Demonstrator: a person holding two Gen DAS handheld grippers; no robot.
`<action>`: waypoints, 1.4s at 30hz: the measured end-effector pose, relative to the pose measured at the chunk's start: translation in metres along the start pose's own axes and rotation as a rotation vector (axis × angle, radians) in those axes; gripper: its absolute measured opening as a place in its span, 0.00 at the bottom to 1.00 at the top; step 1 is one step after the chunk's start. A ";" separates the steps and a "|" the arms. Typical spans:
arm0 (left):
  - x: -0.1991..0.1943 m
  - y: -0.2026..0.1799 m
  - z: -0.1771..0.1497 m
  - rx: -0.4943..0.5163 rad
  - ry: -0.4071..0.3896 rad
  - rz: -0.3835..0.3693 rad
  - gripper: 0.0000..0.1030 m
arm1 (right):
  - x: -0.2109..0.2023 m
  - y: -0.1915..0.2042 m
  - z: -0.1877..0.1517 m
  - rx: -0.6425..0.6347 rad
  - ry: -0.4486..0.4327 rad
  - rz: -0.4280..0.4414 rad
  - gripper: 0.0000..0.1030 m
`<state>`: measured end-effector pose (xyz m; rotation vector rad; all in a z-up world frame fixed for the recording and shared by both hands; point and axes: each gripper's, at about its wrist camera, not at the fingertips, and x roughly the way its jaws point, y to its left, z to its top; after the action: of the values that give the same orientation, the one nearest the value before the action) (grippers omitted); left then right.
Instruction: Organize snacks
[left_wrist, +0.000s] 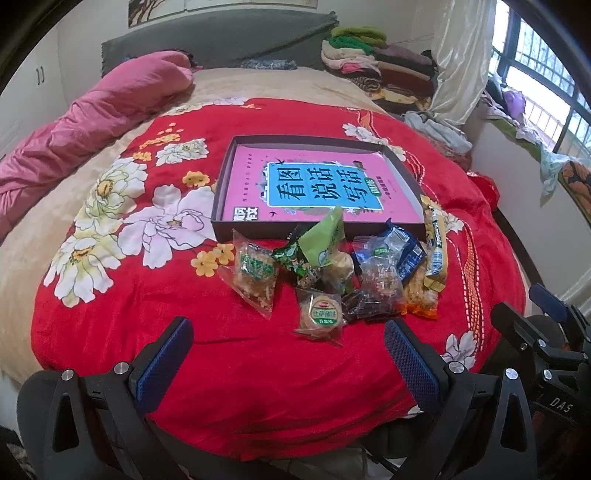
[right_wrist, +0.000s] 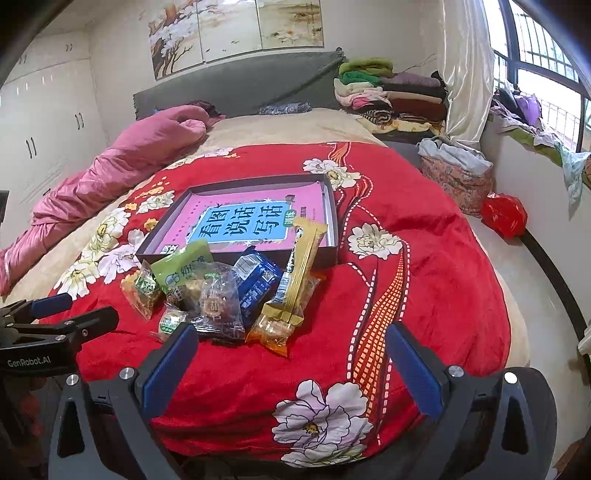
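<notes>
A heap of small crinkly plastic snack packets (left_wrist: 332, 273) lies on the red floral blanket (left_wrist: 240, 369), touching the shallow dark cardboard tray (left_wrist: 225, 221). Both the left gripper (left_wrist: 288, 365) and right gripper (right_wrist: 291, 373) gape empty. The packets look light, slippery and crushable, best pinched at sealed edges.

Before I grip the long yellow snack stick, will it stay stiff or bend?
The long yellow snack stick leans on the tray edge without sagging, so probably fairly stiff. Its glossy wrapper may slip between pads. It looks slim, likely light, and lifting it could disturb the orange packet beneath.
</notes>
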<state>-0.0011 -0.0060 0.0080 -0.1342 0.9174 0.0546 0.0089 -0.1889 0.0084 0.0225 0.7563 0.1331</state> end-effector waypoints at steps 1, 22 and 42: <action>-0.001 0.001 0.000 -0.002 -0.004 0.001 1.00 | 0.001 0.000 0.000 -0.001 -0.001 0.001 0.99; 0.003 0.003 0.001 -0.006 -0.004 0.017 1.00 | 0.000 -0.004 0.002 0.006 -0.007 0.008 0.99; 0.011 0.006 -0.001 -0.011 0.024 0.010 1.00 | 0.005 -0.009 0.003 0.031 -0.012 0.004 0.99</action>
<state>0.0041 -0.0002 -0.0025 -0.1413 0.9415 0.0672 0.0152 -0.1973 0.0065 0.0538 0.7464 0.1253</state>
